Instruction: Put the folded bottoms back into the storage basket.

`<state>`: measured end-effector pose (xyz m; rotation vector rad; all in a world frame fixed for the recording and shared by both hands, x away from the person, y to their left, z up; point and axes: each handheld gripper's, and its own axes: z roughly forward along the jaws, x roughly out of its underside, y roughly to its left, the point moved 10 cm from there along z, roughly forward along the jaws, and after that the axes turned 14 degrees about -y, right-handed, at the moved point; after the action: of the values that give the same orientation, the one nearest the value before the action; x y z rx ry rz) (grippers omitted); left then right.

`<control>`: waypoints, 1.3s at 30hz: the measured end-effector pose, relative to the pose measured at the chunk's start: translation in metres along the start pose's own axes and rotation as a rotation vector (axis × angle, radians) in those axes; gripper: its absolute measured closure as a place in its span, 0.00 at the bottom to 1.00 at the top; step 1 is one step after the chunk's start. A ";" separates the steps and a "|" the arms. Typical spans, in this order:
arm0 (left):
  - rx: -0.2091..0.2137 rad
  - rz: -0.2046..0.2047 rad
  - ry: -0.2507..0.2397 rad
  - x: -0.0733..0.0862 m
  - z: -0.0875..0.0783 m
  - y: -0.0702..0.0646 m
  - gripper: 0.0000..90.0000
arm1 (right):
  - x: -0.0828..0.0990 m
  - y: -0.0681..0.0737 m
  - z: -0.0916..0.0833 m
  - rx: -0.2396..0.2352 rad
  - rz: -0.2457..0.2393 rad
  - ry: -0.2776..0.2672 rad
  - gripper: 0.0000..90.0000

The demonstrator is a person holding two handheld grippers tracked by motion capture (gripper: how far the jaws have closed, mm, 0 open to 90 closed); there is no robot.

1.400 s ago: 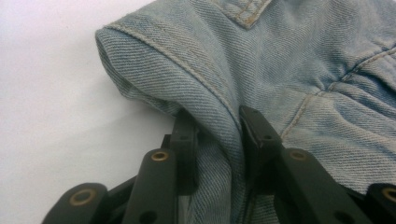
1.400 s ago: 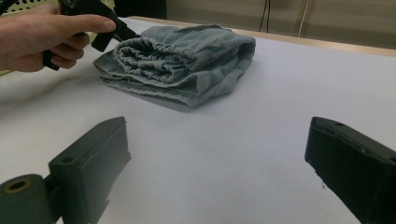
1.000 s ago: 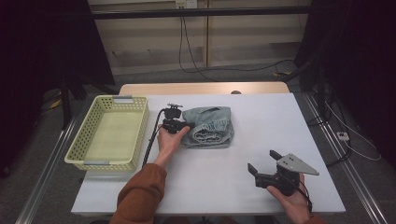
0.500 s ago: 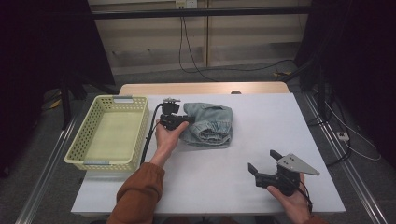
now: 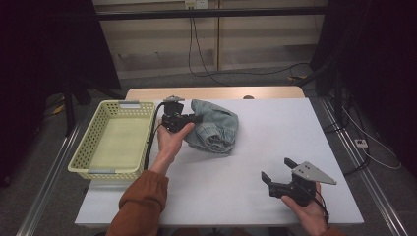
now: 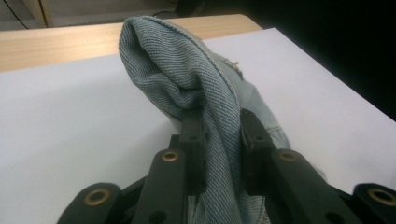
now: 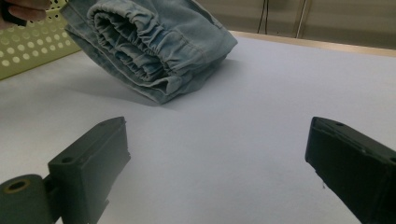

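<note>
- A white table (image 5: 255,167) fills the middle of the high view, and a strip of pale wood (image 5: 216,92) runs along its far edge.
- Metal rails (image 5: 46,194) run along the floor on either side of the table.
- The floor (image 5: 231,79) is grey, with black cables (image 5: 246,73) trailing across it.
- The far wall (image 5: 206,34) is made of light panels, crossed by a dark horizontal bar (image 5: 211,13).
- Both sides of the room lie in deep shadow, while the table is brightly lit.

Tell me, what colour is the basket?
The basket is pale yellow-green, best seen in the high view.
</note>
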<state>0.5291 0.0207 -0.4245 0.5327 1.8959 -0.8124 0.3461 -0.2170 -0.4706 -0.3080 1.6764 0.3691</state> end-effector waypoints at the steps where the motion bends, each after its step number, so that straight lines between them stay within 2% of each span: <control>1: 0.000 0.000 0.000 0.000 0.000 0.000 0.84 | 0.000 0.000 0.000 0.000 0.000 0.000 0.07; 9: -0.004 0.048 -0.019 -0.013 -0.010 -0.006 0.84 | 0.000 0.000 0.000 0.002 0.001 0.001 0.07; 13: -0.004 0.086 -0.022 -0.016 -0.012 -0.011 0.84 | 0.000 -0.001 0.000 0.001 -0.002 0.000 0.07; 14: 0.000 0.109 -0.019 -0.017 -0.013 -0.013 0.84 | 0.000 0.000 0.000 0.001 -0.002 -0.001 0.07; 26: 0.004 0.161 -0.047 -0.030 -0.024 -0.023 0.84 | 0.000 0.000 -0.001 0.002 -0.001 -0.001 0.07; 39: -0.002 0.206 -0.070 -0.042 -0.045 -0.029 0.84 | -0.001 0.000 -0.001 -0.004 -0.006 -0.006 0.05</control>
<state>0.5011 0.0330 -0.3638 0.6772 1.7442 -0.6857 0.3456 -0.2171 -0.4694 -0.3142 1.6687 0.3686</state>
